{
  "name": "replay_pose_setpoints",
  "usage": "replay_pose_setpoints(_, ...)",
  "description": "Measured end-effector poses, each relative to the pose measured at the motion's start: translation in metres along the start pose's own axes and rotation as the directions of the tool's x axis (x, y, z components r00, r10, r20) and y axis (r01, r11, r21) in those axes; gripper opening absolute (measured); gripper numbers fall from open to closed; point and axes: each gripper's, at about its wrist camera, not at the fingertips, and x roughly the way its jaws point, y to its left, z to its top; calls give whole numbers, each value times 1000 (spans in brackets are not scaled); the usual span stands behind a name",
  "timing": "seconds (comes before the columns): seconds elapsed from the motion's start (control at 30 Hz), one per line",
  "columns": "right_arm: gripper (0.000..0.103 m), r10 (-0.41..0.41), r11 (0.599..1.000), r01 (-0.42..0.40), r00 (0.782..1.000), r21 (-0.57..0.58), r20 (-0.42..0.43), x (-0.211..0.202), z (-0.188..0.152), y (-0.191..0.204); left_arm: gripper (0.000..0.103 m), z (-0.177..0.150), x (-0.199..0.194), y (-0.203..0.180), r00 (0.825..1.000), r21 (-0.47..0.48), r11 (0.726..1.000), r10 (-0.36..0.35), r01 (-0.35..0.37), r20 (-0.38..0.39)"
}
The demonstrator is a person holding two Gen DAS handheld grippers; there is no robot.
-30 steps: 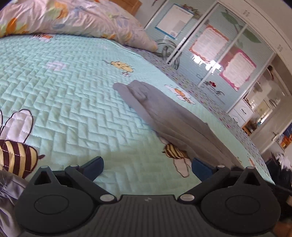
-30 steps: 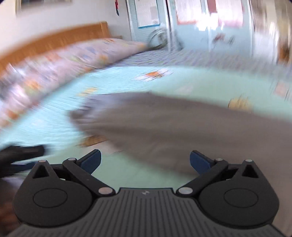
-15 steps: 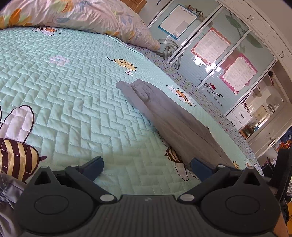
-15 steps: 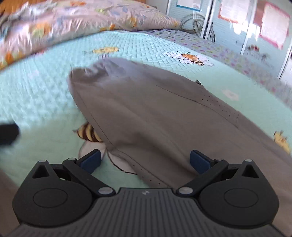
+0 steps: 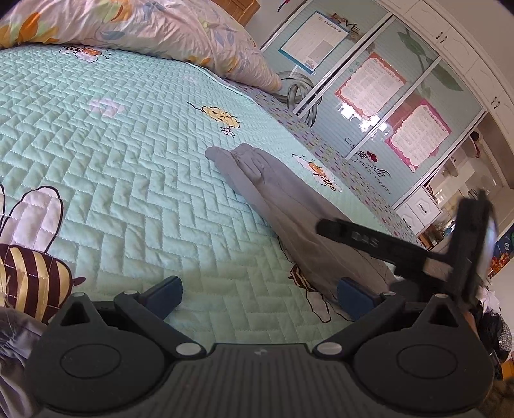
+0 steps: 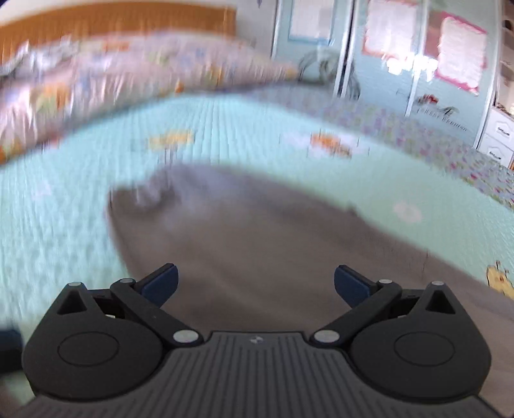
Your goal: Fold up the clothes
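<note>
Two grippers are both empty with jaws wide. The grey trousers (image 5: 282, 205) lie long and flat on the green bed cover (image 5: 128, 167), stretched from 12 to 4 o'clock before the left gripper (image 5: 258, 294). The right gripper (image 6: 255, 283) hovers above the cloth, probably to take one end for the next fold. The pillow (image 5: 144, 29) lies at 11 o'clock.

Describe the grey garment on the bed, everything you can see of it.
The grey garment is plain, matte woven-looking cloth, folded lengthwise into a long narrow strip that lies flat on the mint quilted bedspread. Its far end is bunched and gathered, like a waistband. It covers part of an embroidered bee. The right gripper hovers over its near part, jaws open; contact cannot be told. The right view is blurred.
</note>
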Motion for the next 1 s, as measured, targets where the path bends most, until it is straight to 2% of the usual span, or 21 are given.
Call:
replay_pose_setpoints(0.07, 103, 10, 999, -11, 999, -38, -42, 21, 4, 11, 102, 2, 0, 2, 1000, -1, 1000, -4, 4, 1)
replay_pose_setpoints(0.13, 103, 43, 991, -64, 984, -117, -171, 42, 1, 27, 102, 3, 0, 3, 1000, -3, 1000, -4, 4, 3)
replay_pose_setpoints(0.17, 103, 48, 991, -67, 985, -116, -166, 41, -2, 29, 102, 3, 1, 3, 1000, 1, 1000, -4, 4, 1)
replay_pose_setpoints(0.23, 103, 99, 994, -106, 982, -40, -162, 30, -1, 20, 102, 4, 3, 3, 1000, 15, 1000, 0, 0, -3)
replay_pose_setpoints(0.37, 103, 193, 972, -184, 980, 146, -44, -19, -12, -6, 102, 3, 5, 1, 1000, 39, 999, 9, -8, -6)
replay_pose_setpoints(0.43, 103, 243, 932, -246, 969, 267, 46, -53, -27, -21, 102, 4, 6, 1, 1000, 40, 999, 7, -7, -4)
replay_pose_setpoints(0.53, 103, 281, 849, -332, 942, 410, 182, -110, -62, -50, 102, 6, 6, 1, 1000, 42, 999, 0, 0, 0)
replay_pose_setpoints(0.6, 103, 289, 794, -367, 929, 484, 231, -145, -95, -67, 102, 8, 4, 0, 1000, 55, 998, 0, 0, 7)
replay_pose_setpoints(0.63, 103, 274, 781, -363, 931, 508, 243, -163, -112, -75, 102, 9, 1, -1, 1000, 65, 998, 2, -3, 15)
replay_pose_setpoints(0.73, 103, 155, 779, -259, 962, 571, 226, -207, -160, -97, 102, 12, -6, -1, 999, 89, 996, 9, -12, 39)
replay_pose_setpoints(0.77, 103, 113, 766, -226, 969, 602, 220, -220, -175, -106, 102, 13, -8, -1, 999, 94, 995, 12, -16, 47)
replay_pose_setpoints(0.8, 103, 86, 732, -214, 971, 647, 224, -229, -192, -115, 102, 14, -10, -2, 999, 98, 995, 16, -20, 48)
replay_pose_setpoints(0.9, 103, 52, 605, -261, 956, 752, 289, -242, -224, -140, 102, 21, -14, -10, 999, 103, 995, 14, -18, 36)
replay_pose_setpoints(0.97, 103, 68, 560, -333, 931, 759, 358, -239, -226, -147, 102, 33, -17, -22, 999, 122, 992, -1, -4, 42)
replay_pose_setpoints(1.0, 103, 82, 550, -368, 917, 749, 390, -234, -223, -148, 102, 41, -18, -31, 998, 152, 988, 0, -9, 55)
